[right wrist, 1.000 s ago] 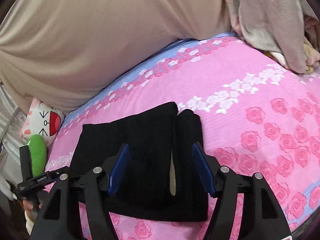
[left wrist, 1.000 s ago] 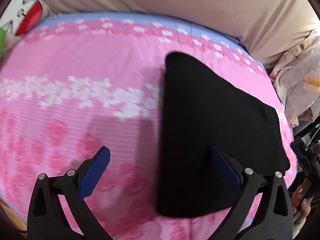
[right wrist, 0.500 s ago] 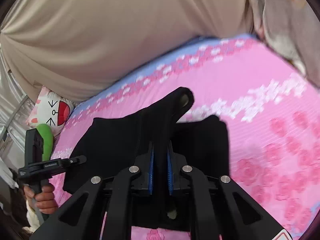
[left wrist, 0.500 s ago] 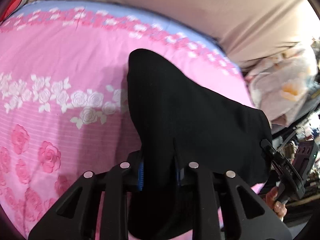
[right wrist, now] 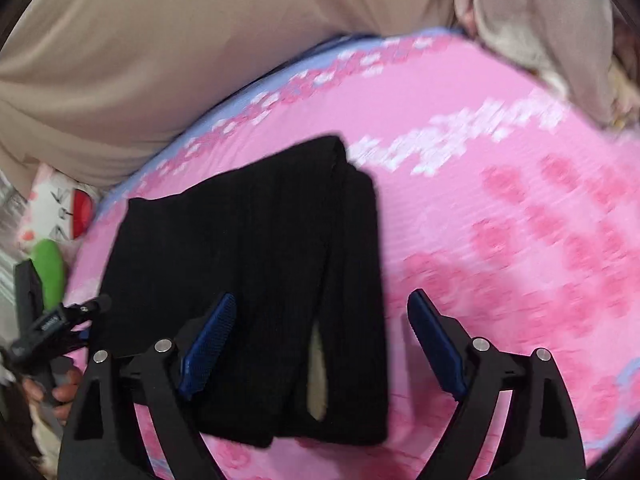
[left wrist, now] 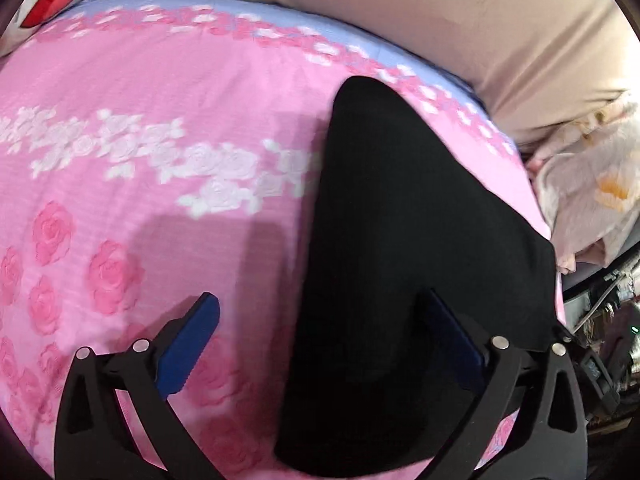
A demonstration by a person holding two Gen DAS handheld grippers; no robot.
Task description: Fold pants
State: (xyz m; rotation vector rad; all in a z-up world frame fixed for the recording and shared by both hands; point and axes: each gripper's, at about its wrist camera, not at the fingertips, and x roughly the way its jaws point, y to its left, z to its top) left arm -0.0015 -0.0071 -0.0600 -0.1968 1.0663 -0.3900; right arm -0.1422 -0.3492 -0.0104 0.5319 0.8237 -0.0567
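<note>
The black pants (left wrist: 408, 248) lie folded flat on the pink rose-print bed sheet (left wrist: 140, 128). In the right wrist view the pants (right wrist: 256, 264) show stacked layers with a fold edge at the right. My left gripper (left wrist: 320, 340) is open and empty, its blue pads straddling the pants' left edge just above the cloth. My right gripper (right wrist: 320, 340) is open and empty over the near end of the pants. The left gripper's handle and the hand on it show in the right wrist view (right wrist: 44, 332).
A beige curtain (left wrist: 440, 20) hangs behind the bed. A white plush toy with a red mouth (right wrist: 64, 208) and a green object (right wrist: 50, 268) lie at the bed's left end. A floral blanket (left wrist: 592, 192) is piled at the right end.
Half a second ago both grippers were shut on raised folds of the pants. Both have opened and let go, and the pants now lie flat on the bed.
</note>
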